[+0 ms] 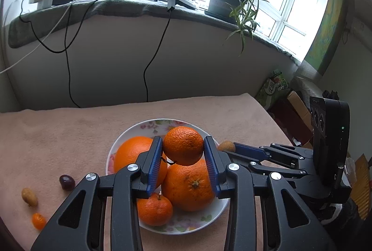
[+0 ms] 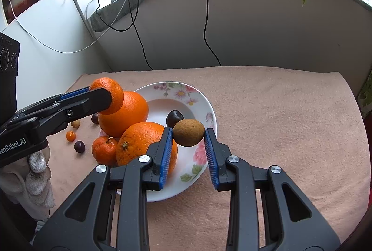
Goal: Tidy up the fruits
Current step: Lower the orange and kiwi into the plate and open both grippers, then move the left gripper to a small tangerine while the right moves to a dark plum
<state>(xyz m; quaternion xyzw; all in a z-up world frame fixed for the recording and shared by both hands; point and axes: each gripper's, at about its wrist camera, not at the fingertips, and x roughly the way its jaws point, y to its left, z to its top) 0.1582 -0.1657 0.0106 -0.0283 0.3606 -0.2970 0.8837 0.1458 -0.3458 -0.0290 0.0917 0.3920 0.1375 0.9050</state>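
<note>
A white floral plate (image 1: 130, 134) (image 2: 204, 102) sits on the pink cloth. It holds two big oranges (image 1: 188, 183) (image 2: 126, 111), a small tangerine (image 1: 154, 210) (image 2: 104, 150) and a dark fruit (image 2: 174, 117). My left gripper (image 1: 183, 146) is shut on a tangerine (image 1: 183, 145) (image 2: 111, 93), held above the oranges. My right gripper (image 2: 188, 136) is shut on a brown kiwi-like fruit (image 2: 188, 132) (image 1: 226, 146), held over the plate's right side.
Loose on the cloth left of the plate lie a dark grape (image 1: 67, 182) (image 2: 79, 146), a brown fruit (image 1: 29, 197) (image 2: 75, 123) and a kumquat (image 1: 38, 221) (image 2: 71, 135). A wall with hanging cables (image 1: 148, 69) stands behind the table. Boxes (image 1: 293, 109) are beyond the right edge.
</note>
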